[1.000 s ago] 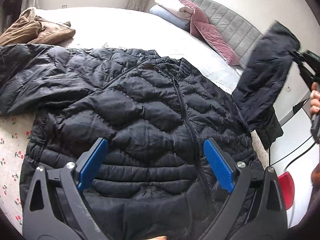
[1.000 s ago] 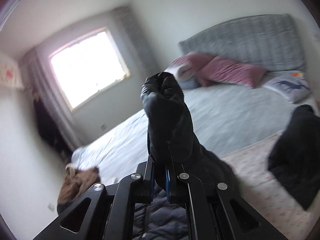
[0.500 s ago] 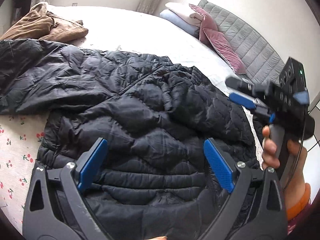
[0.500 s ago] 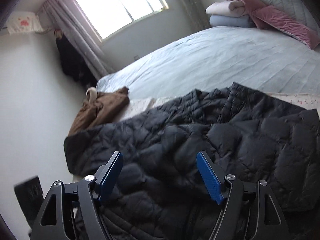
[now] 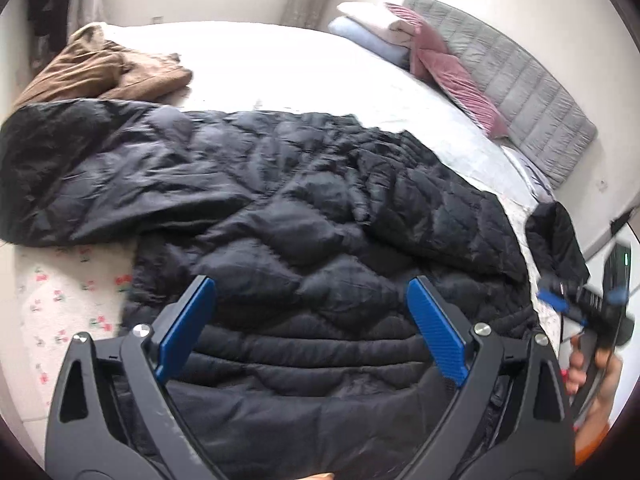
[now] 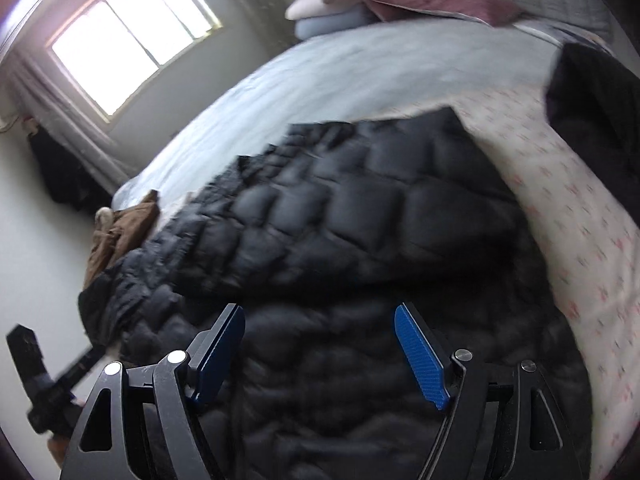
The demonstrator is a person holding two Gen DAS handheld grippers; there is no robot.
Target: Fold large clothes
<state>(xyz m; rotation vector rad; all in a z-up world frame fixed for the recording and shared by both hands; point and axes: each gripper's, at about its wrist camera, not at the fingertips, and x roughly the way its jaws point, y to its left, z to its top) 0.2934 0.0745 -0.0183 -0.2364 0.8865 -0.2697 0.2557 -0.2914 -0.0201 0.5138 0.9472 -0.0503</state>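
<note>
Both tongs spread wide, nothing clamped: left tongs [image 5: 310, 328] hovering over the lower body of the black quilted jacket [image 5: 304, 240], blue pads [image 5: 186, 326] well apart, puffy fabric showing in the gap but not pinched; right tongs [image 6: 320, 354] likewise apart and empty above the same jacket [image 6: 360, 232], pads [image 6: 420, 356] clear of the cloth. Seen from the left wrist, right tongs [image 5: 560, 304] at the far right edge, gripped by a hand [image 5: 592, 368], just beside the jacket's side and close to a dark fold of fabric [image 5: 556, 236] hanging at the bed's edge; whether that fold belongs to the jacket, cannot tell. Jacket lying flat and spread on the bed [image 5: 280, 68], one sleeve [image 5: 80, 168] stretched out to the left, the other side folded in over the chest. Under the jacket, a pale sheet with small red flowers [image 5: 60, 304]; beyond it, plain light bedding. Further off, a crumpled brown garment [image 5: 108, 68] near the jacket's outstretched sleeve, pink pillows [image 5: 452, 72] and folded pale linens [image 5: 372, 28] against a grey quilted headboard [image 5: 528, 92]. In the right wrist view, a bright window [image 6: 128, 40] with curtains beyond the bed, picture blurred.
</note>
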